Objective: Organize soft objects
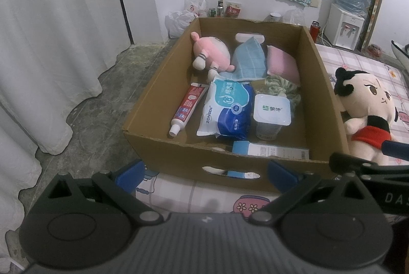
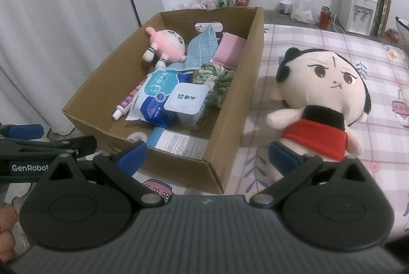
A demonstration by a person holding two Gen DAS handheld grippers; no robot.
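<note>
You are holding the left hand-held gripper [image 1: 205, 173] just short of the near wall of the cardboard box [image 1: 230, 161], with its blue fingers spread wide apart and nothing between them. Your right hand-held gripper [image 2: 207, 154] is hovering over the box's near right corner, its fingers also standing apart and empty, and its right finger is sitting just beside the big doll [image 2: 324, 95].

That doll is lying on the checked bed sheet [image 2: 383, 64], outside the box and close to its right wall, with open sheet stretching away to its right and behind it.

Inside the box, the pink plush toy [image 1: 212, 51] is resting in the far left corner, the blue cloth [image 1: 249, 59] and pink cloth [image 1: 282, 63] are leaning against the far wall, and the green scrunchie [image 1: 281, 87] is lying in front of them. The wipes pack [image 1: 227, 110], toothpaste tube [image 1: 188, 108] and yogurt cup [image 1: 271, 115] are filling the middle, and a blue-and-white carton [image 1: 271, 150] is lying along the near wall. Bare cardboard is showing along the left wall and the near left corner.

The box's left edge is sitting at the edge of the bed, with grey floor [image 1: 107, 95] and white curtain [image 1: 51, 44] beyond.
</note>
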